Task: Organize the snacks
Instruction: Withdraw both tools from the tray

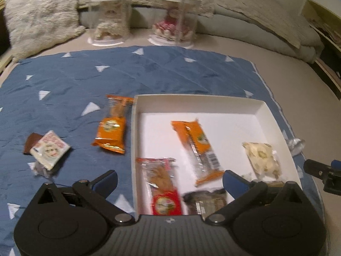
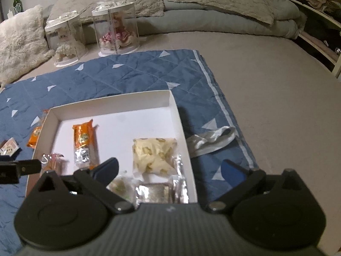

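Bedding fills both views: a beige bed (image 2: 266, 81) with pillows at the far end and a blue quilt (image 1: 106, 74) with white triangles spread over it as a work surface. At the quilt's far edge stand two clear display cases (image 1: 109, 15) holding dolls, well apart from the snacks.

A shallow white box (image 1: 261, 108) lies on the quilt and seems to be the collecting place. Already inside it are an orange bar (image 1: 197, 143), a red-labelled bar (image 1: 159, 189) near the front wall, a pale yellow packet (image 2: 154, 155) toward the right side, and some dark and silvery wrappers (image 2: 153, 192) in the near corner, too blurred to tell apart.

Still out on the quilt are an orange packet (image 1: 110, 128), touching or just beside the box's left wall, and farther left a small white-and-red packet (image 1: 50, 151) resting on a brown one (image 1: 32, 143). A crumpled white wrapper or strip (image 2: 211, 140) lies just right of the box.

The left gripper (image 1: 169, 181) hangs over the box's near left corner with its jaws spread wide and nothing between them. The right gripper (image 2: 169, 170) hovers over the near right corner, also spread and empty. The orange packet looks the likeliest next pick for the left.
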The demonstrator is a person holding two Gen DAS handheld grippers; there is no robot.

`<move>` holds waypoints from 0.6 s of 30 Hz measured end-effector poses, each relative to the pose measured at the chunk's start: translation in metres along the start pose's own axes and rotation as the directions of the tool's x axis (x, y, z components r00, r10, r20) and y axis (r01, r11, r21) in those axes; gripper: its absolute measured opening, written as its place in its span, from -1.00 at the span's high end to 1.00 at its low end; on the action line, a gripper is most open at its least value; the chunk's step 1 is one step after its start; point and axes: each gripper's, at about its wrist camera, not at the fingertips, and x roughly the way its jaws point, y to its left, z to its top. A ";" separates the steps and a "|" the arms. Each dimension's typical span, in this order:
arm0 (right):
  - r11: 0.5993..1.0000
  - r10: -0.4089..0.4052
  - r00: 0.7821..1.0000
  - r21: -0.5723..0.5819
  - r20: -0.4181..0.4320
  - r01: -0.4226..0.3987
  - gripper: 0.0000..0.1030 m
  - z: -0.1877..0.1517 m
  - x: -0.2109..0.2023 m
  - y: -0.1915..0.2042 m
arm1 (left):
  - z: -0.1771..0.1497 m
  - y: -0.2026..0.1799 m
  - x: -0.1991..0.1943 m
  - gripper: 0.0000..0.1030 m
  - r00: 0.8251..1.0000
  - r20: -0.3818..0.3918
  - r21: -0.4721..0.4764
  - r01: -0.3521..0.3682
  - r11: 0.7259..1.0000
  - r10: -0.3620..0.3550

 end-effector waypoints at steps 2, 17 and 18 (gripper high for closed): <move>1.000 0.015 1.000 -0.002 0.004 -0.015 -0.99 0.003 0.001 0.006 | 0.002 0.011 -0.003 -1.00 1.000 0.010 -0.010 -0.015 1.000 0.015; 0.991 0.123 0.992 -0.056 0.023 -0.121 -0.99 0.022 0.011 0.077 | 0.007 0.097 -0.023 -1.00 0.991 0.057 -0.085 -0.113 0.990 0.118; 0.990 0.129 0.991 -0.061 0.023 -0.127 -0.99 0.023 0.012 0.084 | 0.006 0.102 -0.024 -1.00 0.991 0.059 -0.086 -0.118 0.989 0.123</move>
